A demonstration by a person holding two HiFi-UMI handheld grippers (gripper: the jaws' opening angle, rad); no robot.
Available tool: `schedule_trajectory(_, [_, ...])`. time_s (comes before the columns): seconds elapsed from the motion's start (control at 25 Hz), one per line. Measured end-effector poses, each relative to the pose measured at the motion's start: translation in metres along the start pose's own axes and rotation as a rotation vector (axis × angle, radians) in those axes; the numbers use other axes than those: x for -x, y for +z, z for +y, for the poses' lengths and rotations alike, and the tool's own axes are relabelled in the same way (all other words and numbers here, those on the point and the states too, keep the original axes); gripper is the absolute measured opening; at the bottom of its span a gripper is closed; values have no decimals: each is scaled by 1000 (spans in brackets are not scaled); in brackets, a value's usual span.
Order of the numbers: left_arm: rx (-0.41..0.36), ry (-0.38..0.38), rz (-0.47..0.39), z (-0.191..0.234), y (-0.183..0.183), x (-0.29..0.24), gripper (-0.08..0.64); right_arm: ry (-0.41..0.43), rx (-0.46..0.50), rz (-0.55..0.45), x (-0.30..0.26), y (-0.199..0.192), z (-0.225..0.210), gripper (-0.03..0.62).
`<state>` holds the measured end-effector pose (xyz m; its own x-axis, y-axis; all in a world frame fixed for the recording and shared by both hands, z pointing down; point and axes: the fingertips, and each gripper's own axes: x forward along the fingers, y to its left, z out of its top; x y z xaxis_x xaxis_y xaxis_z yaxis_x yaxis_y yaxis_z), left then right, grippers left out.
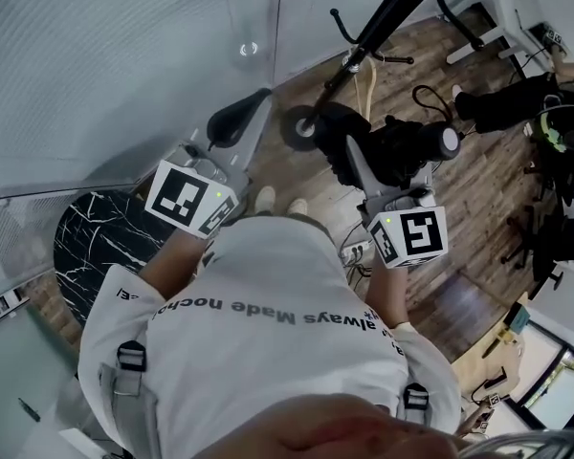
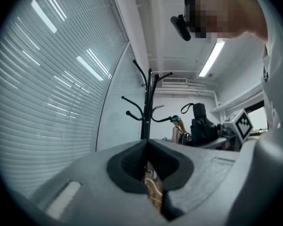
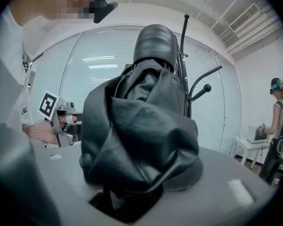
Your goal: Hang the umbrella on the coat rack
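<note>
One umbrella (image 3: 141,126), black and folded short, fills the middle of the right gripper view. Its cloth is bunched loose and its rounded end points up the frame. The right tongs (image 3: 137,182) are clamped on it low down, a grey jaw on either side of the crumpled fabric. In the head view it sits right of centre, above the right marker cube, with a thin black strap loop (image 1: 426,96) curling off its upper side. It hangs on nothing; only the tongs carry it.

One coat rack (image 2: 148,107) stands beyond it, a black pole with several curved, knob-tipped arms. In the head view the pole runs from the top edge down and left to a round foot at centre, just left of the umbrella. In the right gripper view it rises close behind the umbrella's upper right side.

There are two grippers. The left tongs (image 2: 146,147) have their jaws pressed together at the tips and hold nothing, with a strip of wooden floor (image 1: 478,189) showing under the pads. They point at the rack's pole.

In the head view both forearms reach forward from the white shirt, left cube at centre left, right cube lower right. The left hand (image 3: 47,131), beads at the wrist, is wrapped round its handle at the left of the right gripper view.

One other person (image 3: 278,121) in a teal cap stands at the far right there, beside a white tabletop (image 3: 247,142).
</note>
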<state>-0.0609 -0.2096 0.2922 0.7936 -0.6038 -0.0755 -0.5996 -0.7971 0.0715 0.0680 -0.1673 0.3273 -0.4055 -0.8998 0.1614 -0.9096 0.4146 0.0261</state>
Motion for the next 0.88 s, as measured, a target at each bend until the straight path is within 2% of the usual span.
schedule_trajectory(0.36, [4, 16, 23, -13, -14, -14, 3, 9, 6, 46, 0, -26, -11, 270])
schedule_trajectory(0.88, [20, 33, 129, -15, -77, -15, 3, 46, 68, 136, -24, -112, -13, 270])
